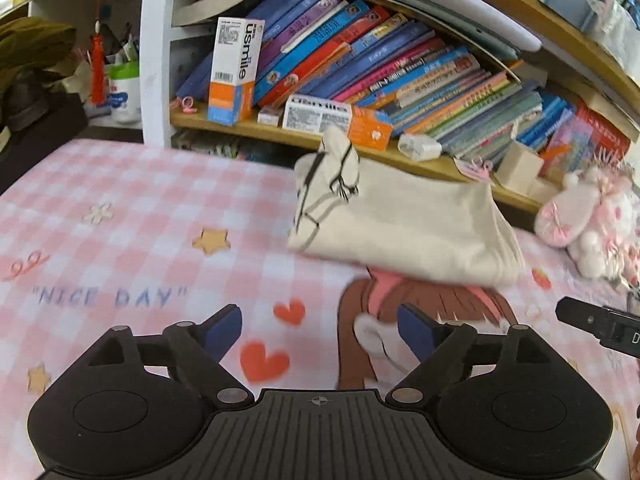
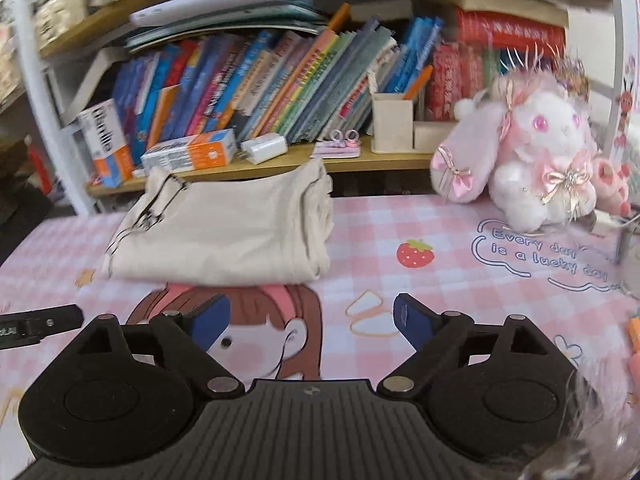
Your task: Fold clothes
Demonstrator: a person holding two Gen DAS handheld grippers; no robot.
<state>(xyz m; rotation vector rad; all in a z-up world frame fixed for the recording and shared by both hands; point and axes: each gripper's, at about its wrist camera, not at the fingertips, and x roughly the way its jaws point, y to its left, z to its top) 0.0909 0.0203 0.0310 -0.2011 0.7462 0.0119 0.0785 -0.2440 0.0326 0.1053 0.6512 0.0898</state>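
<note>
shirt: the cream shirt point(image 2: 224, 228) lies folded in a compact stack on the far part of the pink mat point(image 2: 400, 216), just before the shelf point(image 2: 280, 160).
handling: looks light, soft and limp; layers would likely slide apart if lifted by one corner.
hold: best taken at the stacked right edge, or both near corners together.
left gripper point(image 1: 320, 332): spread wide, nothing between the blue pads, short of the shirt.
right gripper point(image 2: 312, 324): likewise released and empty.
surroundings: plush rabbit point(image 2: 528, 152) far right, apart from the shirt; boxes point(image 2: 188, 156) and books point(image 2: 280, 84) close behind it.
obstacles: none between grippers and shirt.
</note>
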